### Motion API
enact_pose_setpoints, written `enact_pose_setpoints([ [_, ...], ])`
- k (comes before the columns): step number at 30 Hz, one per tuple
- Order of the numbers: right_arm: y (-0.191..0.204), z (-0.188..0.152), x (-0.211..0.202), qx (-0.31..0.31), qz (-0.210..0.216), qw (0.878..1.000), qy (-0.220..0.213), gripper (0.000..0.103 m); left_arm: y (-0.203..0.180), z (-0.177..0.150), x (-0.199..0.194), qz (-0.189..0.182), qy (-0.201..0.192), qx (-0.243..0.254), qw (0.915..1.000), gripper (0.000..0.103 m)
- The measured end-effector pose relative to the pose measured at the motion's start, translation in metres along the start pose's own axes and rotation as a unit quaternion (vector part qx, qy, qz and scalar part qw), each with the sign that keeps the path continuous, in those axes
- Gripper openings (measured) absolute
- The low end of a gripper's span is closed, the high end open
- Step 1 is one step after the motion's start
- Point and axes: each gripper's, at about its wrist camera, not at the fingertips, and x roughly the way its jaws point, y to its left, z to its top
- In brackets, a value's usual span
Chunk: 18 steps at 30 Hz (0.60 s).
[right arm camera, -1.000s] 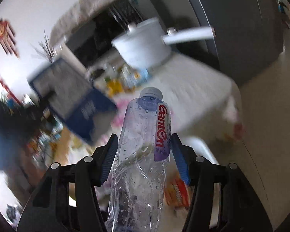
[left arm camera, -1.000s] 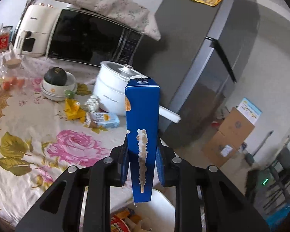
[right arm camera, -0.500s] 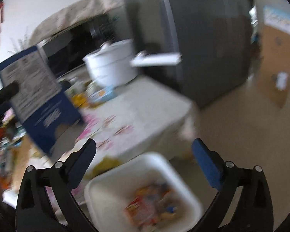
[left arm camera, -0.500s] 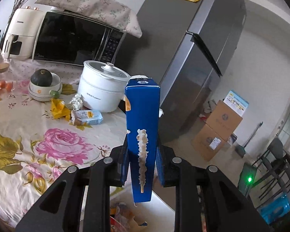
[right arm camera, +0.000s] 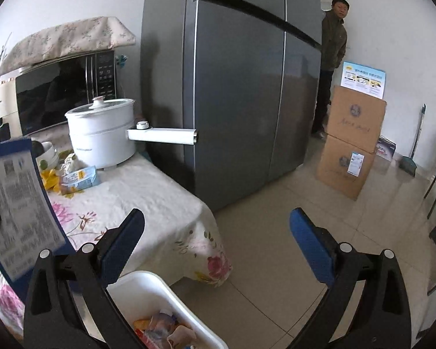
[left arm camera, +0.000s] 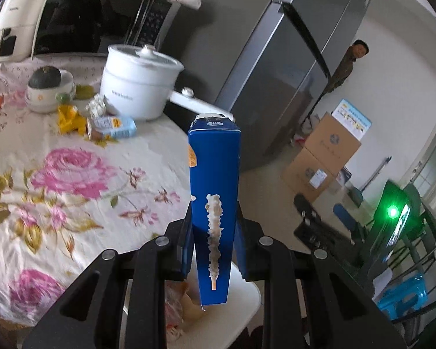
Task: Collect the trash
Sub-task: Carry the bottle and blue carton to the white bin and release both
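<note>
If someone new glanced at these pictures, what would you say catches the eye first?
The tall blue carton, clamped upright in the left hand-held gripper above the white bin of trash. Next, the right hand-held gripper, wide open with nothing between its pads, over the same bin. Behind stand the flowered tablecloth, a white pot and the grey fridge.

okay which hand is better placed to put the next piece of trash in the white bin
Left. The left hand-held gripper is shut on the blue carton, directly above the white bin. The right hand-held gripper is wide open and empty.
</note>
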Motion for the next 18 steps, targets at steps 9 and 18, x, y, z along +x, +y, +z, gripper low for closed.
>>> enact_pose_setpoints([
  [9, 0.0, -0.001, 0.004, 0.006, -0.008, 1.0, 0.008, 0.096, -0.004, -0.016, 0.021, 0.003, 0.052, 0.005, 0.9986, 0.037],
  [18, 0.007, -0.004, 0.006, -0.003, 0.004, 1.0, 0.018, 0.096, -0.004, -0.015, 0.018, 0.064, 0.023, 0.029, 0.9973, 0.059],
])
